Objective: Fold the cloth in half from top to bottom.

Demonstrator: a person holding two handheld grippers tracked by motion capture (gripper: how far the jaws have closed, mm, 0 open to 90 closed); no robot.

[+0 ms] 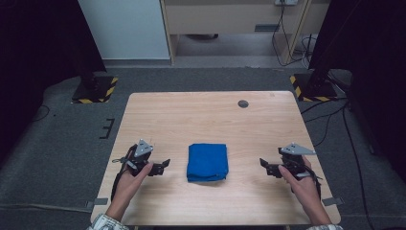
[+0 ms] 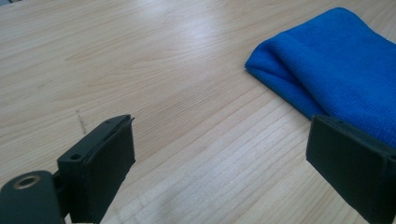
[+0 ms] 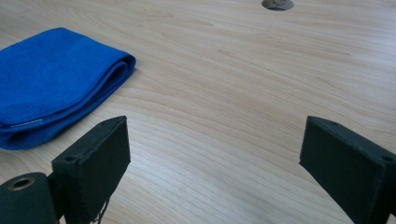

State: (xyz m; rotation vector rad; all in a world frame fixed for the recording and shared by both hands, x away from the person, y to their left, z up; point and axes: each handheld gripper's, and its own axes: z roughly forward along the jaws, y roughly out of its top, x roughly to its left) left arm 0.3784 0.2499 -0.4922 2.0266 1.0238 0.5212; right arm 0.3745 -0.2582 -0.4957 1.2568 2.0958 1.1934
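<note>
High view looking down on table; both gripper views skimming tabletop, sharing blue cloth.

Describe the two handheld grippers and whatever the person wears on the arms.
Both the left gripper and the right gripper are black, each topped by a grey three-cornered plate. Their jaws are flat, blocky black pads with small screw holes. A black cable trails from each gripper back toward the person. Light checked sleeve cuffs show at the wrists.
</note>
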